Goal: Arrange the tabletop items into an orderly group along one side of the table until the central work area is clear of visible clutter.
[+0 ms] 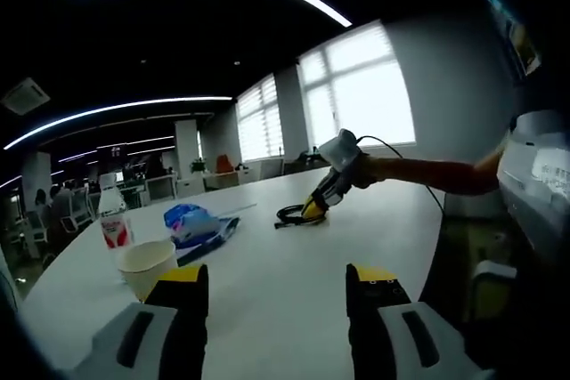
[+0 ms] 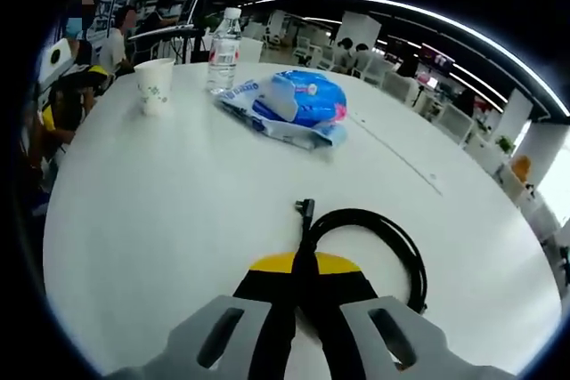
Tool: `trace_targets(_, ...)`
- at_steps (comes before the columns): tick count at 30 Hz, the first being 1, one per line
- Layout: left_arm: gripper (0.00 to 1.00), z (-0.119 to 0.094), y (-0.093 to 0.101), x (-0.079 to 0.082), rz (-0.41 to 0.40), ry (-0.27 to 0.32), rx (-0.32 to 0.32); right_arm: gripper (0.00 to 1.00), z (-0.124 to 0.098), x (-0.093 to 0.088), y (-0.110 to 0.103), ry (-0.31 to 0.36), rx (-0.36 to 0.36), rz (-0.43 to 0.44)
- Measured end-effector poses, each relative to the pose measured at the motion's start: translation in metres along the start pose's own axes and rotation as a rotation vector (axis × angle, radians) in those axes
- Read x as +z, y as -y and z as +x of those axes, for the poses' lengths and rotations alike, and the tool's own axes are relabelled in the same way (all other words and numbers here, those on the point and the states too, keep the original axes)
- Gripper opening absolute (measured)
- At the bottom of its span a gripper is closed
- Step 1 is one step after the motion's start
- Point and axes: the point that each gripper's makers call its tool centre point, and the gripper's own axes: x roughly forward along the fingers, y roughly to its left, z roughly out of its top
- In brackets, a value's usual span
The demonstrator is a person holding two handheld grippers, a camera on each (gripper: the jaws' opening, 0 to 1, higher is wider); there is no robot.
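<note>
My right gripper [image 2: 301, 275] is shut on a coiled black cable [image 2: 392, 236] lying on the white round table [image 2: 169, 211]; the cable's plug end [image 2: 305, 209] pokes out past the yellow tips. Farther off lie a blue wipes packet [image 2: 298, 100], a clear water bottle [image 2: 223, 49] and a paper cup [image 2: 154, 84]. In the left gripper view my left gripper [image 1: 278, 289] hangs open over bare table [image 1: 285, 255], the paper cup [image 1: 147, 264] just left of its left jaw. Beyond are the bottle [image 1: 113, 218], the packet [image 1: 191, 224] and the right gripper [image 1: 316, 206] on the cable [image 1: 289, 214].
A person's arm [image 1: 427, 173] reaches in from the right, holding the right gripper. The table's edge [image 1: 427, 246] curves down the right side. Office desks, chairs and seated people [image 2: 347, 46] stand behind the table, with bright windows [image 1: 356, 91] beyond.
</note>
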Motion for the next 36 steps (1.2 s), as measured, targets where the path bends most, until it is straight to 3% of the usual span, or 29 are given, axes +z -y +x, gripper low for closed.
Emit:
trace_targets(8,0.62,0.017,0.019,0.005,0.027,-0.008,-0.07,0.07,-0.009,-0.003,0.003,0.017,-0.003,0.014)
trace_targets(17,0.61,0.037,0.026,0.006,0.09,-0.051,-0.116,0.08,-0.023,-0.004,0.009,0.033,-0.012,0.017)
trace_targets(28,0.6,0.073,0.04,0.013,0.146,-0.074,-0.204,0.21,-0.038,-0.014,0.019,0.056,-0.024,0.025)
trace_targets(33,0.6,0.089,0.04,0.017,0.148,-0.082,-0.23,0.37,-0.044,-0.016,0.027,0.075,-0.044,0.03)
trace_targets(36,0.6,0.098,0.04,0.019,0.142,-0.085,-0.238,0.35,-0.046,-0.018,0.032,0.083,-0.049,0.052)
